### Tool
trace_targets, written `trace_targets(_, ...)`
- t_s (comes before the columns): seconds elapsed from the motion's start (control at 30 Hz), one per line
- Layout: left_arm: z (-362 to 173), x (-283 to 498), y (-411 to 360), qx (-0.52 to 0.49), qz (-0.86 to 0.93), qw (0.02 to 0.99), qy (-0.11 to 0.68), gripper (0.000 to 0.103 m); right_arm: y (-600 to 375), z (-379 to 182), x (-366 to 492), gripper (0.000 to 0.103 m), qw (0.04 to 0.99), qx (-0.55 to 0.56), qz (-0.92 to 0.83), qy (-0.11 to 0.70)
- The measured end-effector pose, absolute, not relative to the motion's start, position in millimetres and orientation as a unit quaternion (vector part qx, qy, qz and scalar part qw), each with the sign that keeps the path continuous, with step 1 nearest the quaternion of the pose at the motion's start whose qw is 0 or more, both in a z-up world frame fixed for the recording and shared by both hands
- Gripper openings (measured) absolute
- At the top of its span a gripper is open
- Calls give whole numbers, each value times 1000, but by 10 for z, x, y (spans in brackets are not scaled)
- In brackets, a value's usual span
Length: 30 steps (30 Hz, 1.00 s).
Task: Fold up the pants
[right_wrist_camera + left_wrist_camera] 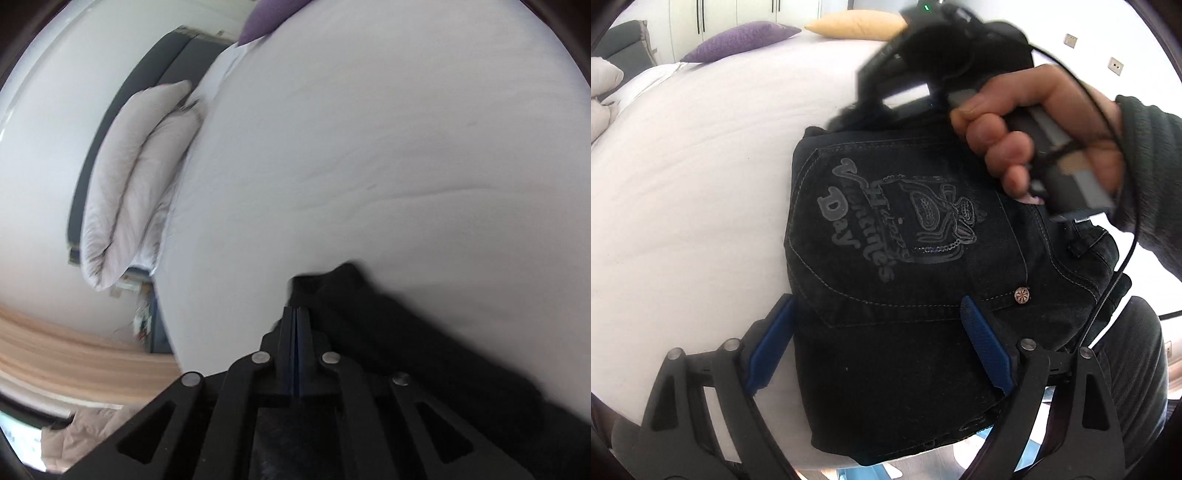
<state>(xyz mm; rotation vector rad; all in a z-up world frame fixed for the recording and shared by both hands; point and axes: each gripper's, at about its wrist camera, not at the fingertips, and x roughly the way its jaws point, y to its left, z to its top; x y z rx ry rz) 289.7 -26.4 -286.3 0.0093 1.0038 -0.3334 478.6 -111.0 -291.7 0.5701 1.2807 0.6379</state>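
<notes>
Black pants point(908, 258) lie folded into a compact stack on the white bed sheet point(694, 192), back pocket up with a grey "Valentine's Day" print. My left gripper point(879, 325) is open, its blue fingers point(986, 343) spread over the near edge of the stack. My right gripper point(886, 99) shows in the left wrist view at the stack's far edge, held by a hand. In the right wrist view the right gripper point(296, 314) is shut, with black pants fabric point(388, 332) around its tips; whether cloth is pinched between them is hidden.
A purple pillow point(738, 40) and a yellow pillow point(857, 24) lie at the far side of the bed. Pale pillows point(136, 177) lean on a dark headboard point(122, 99). Wooden floor point(74, 354) shows beside the bed.
</notes>
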Motion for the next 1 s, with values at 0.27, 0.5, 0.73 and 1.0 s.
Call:
trace_targets(0.27, -2863, 2857, -55, -29, -174, 857, 485, 90, -1714, -2185, 4379, 44, 780, 263, 286, 491)
trace_targets(0.5, -2492, 2696, 287, -36, -154, 881, 447, 90, -2396, -1765, 3365, 73, 788, 283, 317, 445)
trace_targets(0.73, -2571, 3171, 541, -77, -151, 851, 497, 90, -2916, -2145, 2644, 82, 776, 330, 254, 473)
trace_targets(1.0, -2809, 3541, 461, -110, -201, 808, 544, 90, -2856, -2656, 2682, 82, 740, 363, 242, 512)
